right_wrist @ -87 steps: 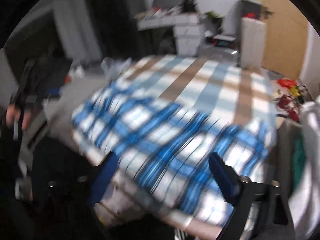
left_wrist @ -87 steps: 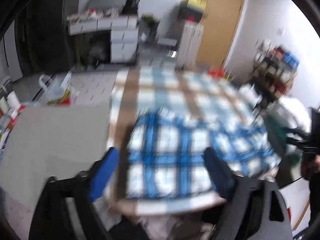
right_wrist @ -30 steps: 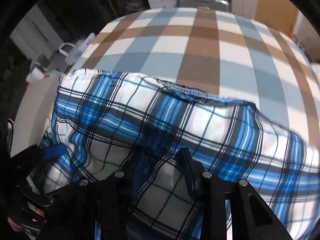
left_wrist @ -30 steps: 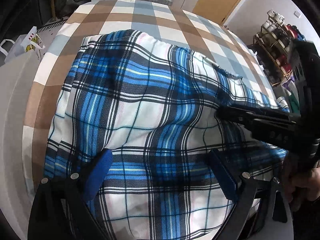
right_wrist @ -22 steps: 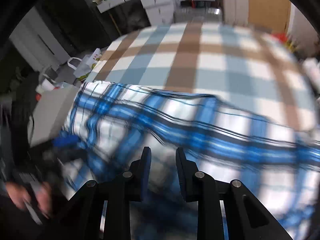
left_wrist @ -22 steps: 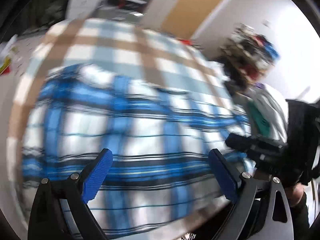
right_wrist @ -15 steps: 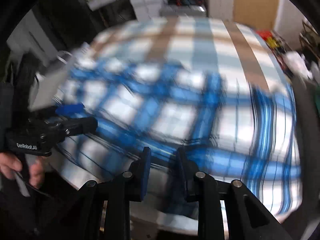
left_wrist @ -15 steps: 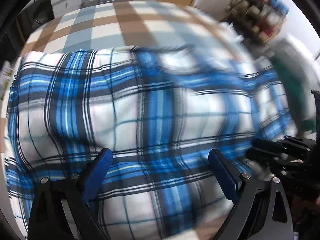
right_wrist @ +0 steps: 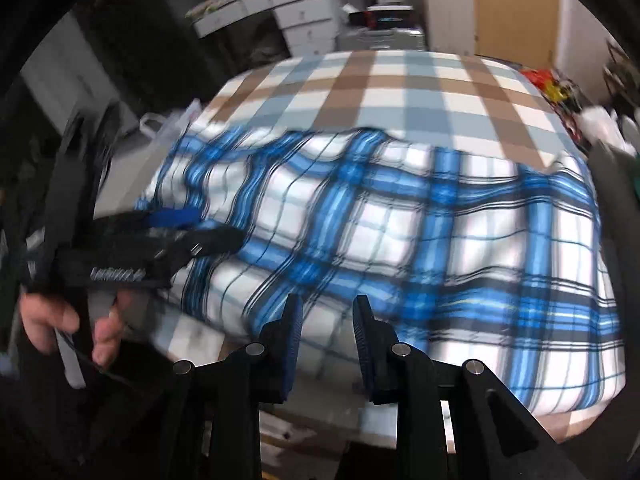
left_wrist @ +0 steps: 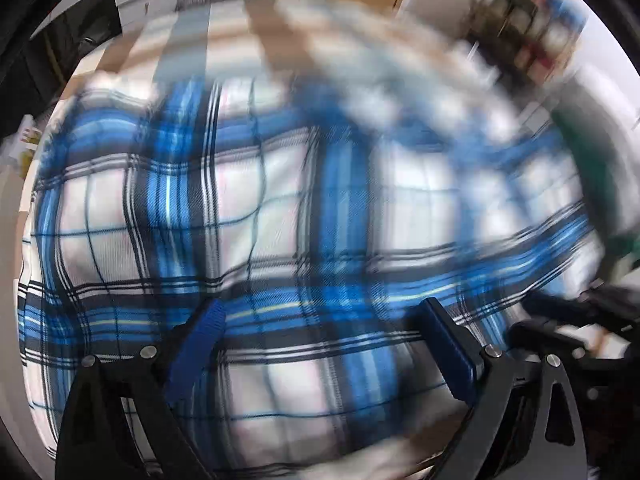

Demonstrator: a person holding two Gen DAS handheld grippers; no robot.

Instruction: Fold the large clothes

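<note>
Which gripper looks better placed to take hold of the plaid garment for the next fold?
Left, probably. The left gripper hangs wide open directly over the plaid garment, while the right gripper, jaws narrow and empty, sits at its near edge.

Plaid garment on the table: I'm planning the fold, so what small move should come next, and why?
Probably bring the right tool down onto the near edge of the plaid garment and pinch it. Its jaws stand slightly apart with no cloth between them, and the left tool hangs wide open over the cloth, so nothing is gripped yet.
</note>
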